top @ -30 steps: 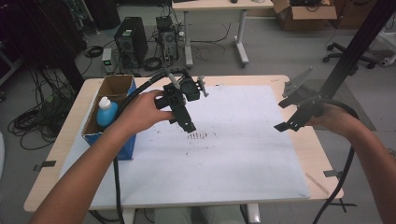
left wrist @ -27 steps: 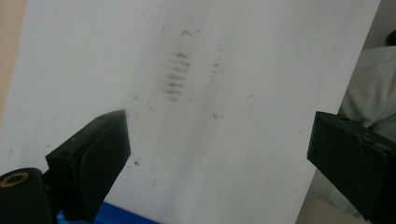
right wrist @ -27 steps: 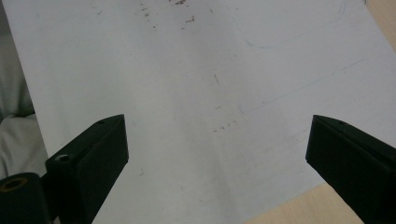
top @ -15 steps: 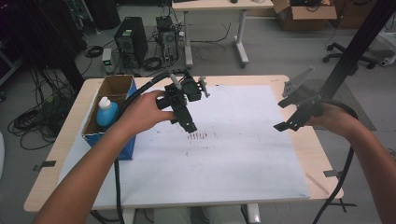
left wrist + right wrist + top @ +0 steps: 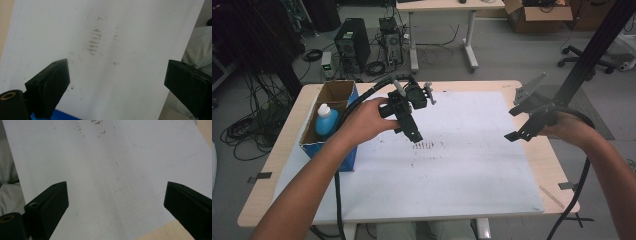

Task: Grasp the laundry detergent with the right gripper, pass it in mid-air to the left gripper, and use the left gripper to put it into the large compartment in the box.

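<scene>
The left tool (image 5: 412,131) hangs over the white sheet (image 5: 472,165) on the worktop (image 5: 287,165), a bit left of the middle. Its jaws are spread wide and hold nothing. Just under its tips, a patch of small dark marks (image 5: 424,146) sits on the sheet. In the left gripper view, the marks (image 5: 93,41) show between and beyond the two black jaws.

The right tool (image 5: 524,122) hangs over the right edge of the sheet, well apart from the left one. Its jaws are spread wide too and hold nothing.

At the left side of the worktop stands a box (image 5: 312,145). A blue bottle (image 5: 326,120) with a white cap stands upright in it.
</scene>
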The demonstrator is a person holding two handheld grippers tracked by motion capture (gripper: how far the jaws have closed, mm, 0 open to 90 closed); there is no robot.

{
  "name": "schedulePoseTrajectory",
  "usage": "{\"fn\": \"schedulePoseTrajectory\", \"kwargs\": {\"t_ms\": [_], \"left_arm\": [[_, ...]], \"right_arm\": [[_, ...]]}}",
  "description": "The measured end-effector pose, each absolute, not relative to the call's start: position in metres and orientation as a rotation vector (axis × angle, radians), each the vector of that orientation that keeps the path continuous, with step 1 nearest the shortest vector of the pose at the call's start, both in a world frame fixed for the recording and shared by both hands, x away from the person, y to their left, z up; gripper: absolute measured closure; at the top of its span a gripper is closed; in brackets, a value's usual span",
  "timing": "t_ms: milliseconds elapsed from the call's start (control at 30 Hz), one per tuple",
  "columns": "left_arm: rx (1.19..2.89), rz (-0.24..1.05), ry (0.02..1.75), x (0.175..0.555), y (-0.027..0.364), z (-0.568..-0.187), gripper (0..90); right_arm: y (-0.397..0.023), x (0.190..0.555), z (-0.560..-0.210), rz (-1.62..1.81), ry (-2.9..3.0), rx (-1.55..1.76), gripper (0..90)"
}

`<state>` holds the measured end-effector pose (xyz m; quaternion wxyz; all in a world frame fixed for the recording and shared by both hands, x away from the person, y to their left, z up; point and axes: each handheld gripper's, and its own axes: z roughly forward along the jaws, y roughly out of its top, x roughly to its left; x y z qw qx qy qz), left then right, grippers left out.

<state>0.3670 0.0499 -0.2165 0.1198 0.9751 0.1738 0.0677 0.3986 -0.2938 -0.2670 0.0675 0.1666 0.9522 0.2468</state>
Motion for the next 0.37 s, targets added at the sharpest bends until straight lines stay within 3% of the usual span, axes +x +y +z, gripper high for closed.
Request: {"fn": "schedulePoseTrajectory", "kwargs": {"t_ms": [367], "left_arm": [[2.849,0.2,0.516,0.3675,0.0512,-0.2162,6.6]], "right_arm": [[-0.2936,0.3979,-0.2669,0.744,2.867,0.502,5.2]]}}
